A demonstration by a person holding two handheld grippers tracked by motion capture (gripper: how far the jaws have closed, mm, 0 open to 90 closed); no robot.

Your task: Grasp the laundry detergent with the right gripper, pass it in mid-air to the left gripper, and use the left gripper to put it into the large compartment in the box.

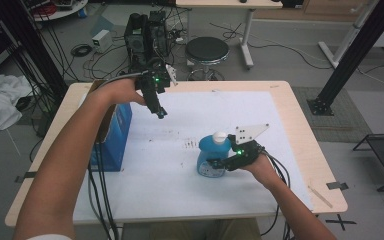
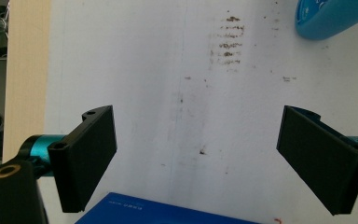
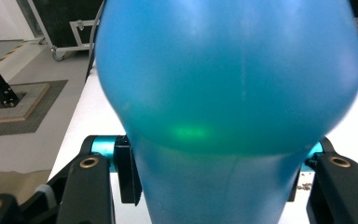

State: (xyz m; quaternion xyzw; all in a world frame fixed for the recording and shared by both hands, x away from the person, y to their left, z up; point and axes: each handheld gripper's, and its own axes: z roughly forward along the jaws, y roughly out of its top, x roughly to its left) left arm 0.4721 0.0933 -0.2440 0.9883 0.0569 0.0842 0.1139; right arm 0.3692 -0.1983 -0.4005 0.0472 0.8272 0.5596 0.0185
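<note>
From the high view, my right gripper [image 1: 219, 163] is clamped on one blue bottle [image 1: 213, 156] with a white cap, standing upright on the white mat [image 1: 190, 195] right of centre. My right gripper view adds what the overhead cannot: the bottle [image 3: 223, 93] sits between my jaws, both pads pressed against its narrower lower body, the wider bulge above them. My left gripper [image 1: 161, 113] hangs above the mat's far-left part, well apart from the bottle; my left gripper view shows it [image 2: 196, 154] released, jaws wide with nothing between them, over brown stains [image 2: 227, 44] on the mat. Count: one bottle, one blue box [image 1: 116, 137] at the table's left edge, two grippers, one black stool [image 1: 207, 51] beyond the table.
</note>
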